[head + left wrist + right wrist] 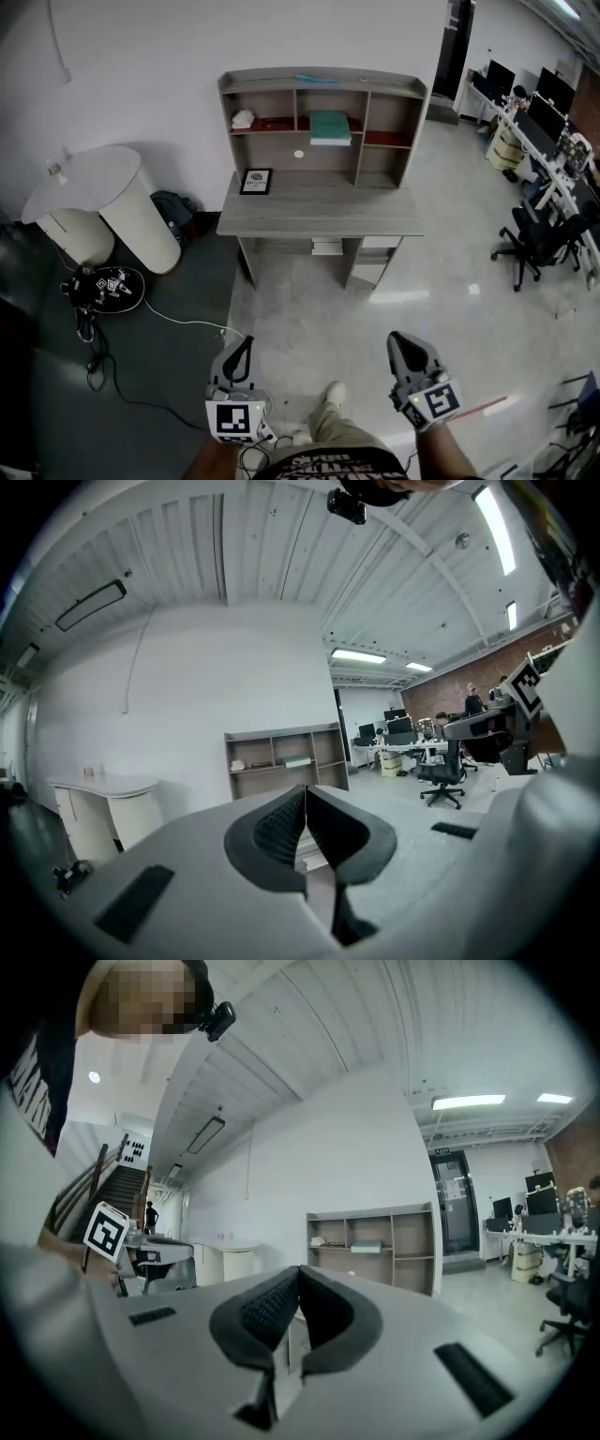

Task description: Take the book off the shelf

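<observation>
A teal book (330, 127) lies flat in the middle compartment of the grey desk hutch shelf (322, 86) against the far wall; it also shows small as the book (298, 760) in the left gripper view and the book (367, 1248) in the right gripper view. Both grippers are held low near the person's waist, far from the desk. My left gripper (247, 343) is shut and holds nothing. My right gripper (401, 340) is shut too, with nothing between its pads.
A framed picture (255, 181) stands on the desk top (323, 214). A white round table (94, 183) and cables (103, 291) are at the left. Office chairs (534, 239) and desks are at the right. Shiny floor lies between me and the desk.
</observation>
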A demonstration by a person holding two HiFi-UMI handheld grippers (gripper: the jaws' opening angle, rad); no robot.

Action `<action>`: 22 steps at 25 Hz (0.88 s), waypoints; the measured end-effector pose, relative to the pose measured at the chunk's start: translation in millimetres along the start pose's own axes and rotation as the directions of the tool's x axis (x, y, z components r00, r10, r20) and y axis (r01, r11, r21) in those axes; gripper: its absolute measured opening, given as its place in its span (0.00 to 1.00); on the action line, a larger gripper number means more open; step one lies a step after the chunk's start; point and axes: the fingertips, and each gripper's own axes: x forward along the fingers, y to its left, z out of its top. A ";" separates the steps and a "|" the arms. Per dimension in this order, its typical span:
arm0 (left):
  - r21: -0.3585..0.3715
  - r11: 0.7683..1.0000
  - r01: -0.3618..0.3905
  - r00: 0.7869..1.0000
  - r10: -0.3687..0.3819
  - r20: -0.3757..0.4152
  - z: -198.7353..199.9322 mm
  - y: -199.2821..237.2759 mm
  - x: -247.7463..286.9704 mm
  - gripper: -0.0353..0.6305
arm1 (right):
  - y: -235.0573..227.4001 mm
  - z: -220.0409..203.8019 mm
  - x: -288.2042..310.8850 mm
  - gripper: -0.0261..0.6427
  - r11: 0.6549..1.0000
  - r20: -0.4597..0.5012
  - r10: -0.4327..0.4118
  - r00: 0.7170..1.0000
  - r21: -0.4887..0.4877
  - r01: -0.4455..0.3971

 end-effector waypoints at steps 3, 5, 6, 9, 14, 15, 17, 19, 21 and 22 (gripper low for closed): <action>-0.020 1.000 -0.004 1.000 0.004 0.001 2.2 2.7 19.6 0.06 | -10.8 -2.9 13.3 0.05 0.999 -0.015 0.013 1.000 -0.030 -0.014; -0.031 1.000 0.001 1.000 -0.001 0.002 4.6 2.3 33.5 0.06 | -22.8 -1.4 24.1 0.05 1.000 -0.014 0.005 1.000 -0.025 -0.005; -0.033 0.999 0.005 1.000 -0.005 0.003 5.5 1.9 40.5 0.06 | -28.3 0.6 29.9 0.05 1.000 -0.010 0.001 1.000 -0.022 -0.001; -0.037 0.999 0.018 1.000 -0.018 -0.001 8.6 1.6 62.5 0.06 | -41.3 9.7 47.9 0.05 0.999 0.009 0.007 1.000 -0.037 -0.007; -0.009 0.999 0.037 0.999 -0.037 0.036 23.0 -3.2 107.3 0.06 | -70.4 21.0 73.9 0.05 0.999 0.036 0.013 0.999 -0.052 -0.011; -0.009 0.999 0.040 0.998 -0.039 0.039 26.6 -5.0 116.1 0.06 | -77.3 22.5 78.5 0.05 0.999 0.041 0.013 0.999 -0.048 -0.011; -0.002 0.999 0.044 0.998 -0.044 0.040 33.7 -8.6 132.9 0.06 | -91.7 25.2 87.4 0.05 0.999 0.045 0.012 0.999 -0.044 -0.010; 0.008 0.999 0.048 0.998 -0.049 0.035 39.2 -11.3 149.2 0.06 | -107.3 27.1 95.7 0.05 0.999 0.043 0.011 0.999 -0.038 -0.009; 0.007 0.999 0.048 0.998 -0.048 0.031 43.6 -13.5 165.9 0.06 | -125.1 27.6 103.4 0.05 0.999 0.035 0.003 0.999 -0.032 -0.002; 0.004 0.999 0.047 0.998 -0.047 0.032 46.4 -14.9 174.3 0.06 | -134.2 27.6 107.0 0.05 1.000 0.031 -0.001 1.000 -0.029 0.002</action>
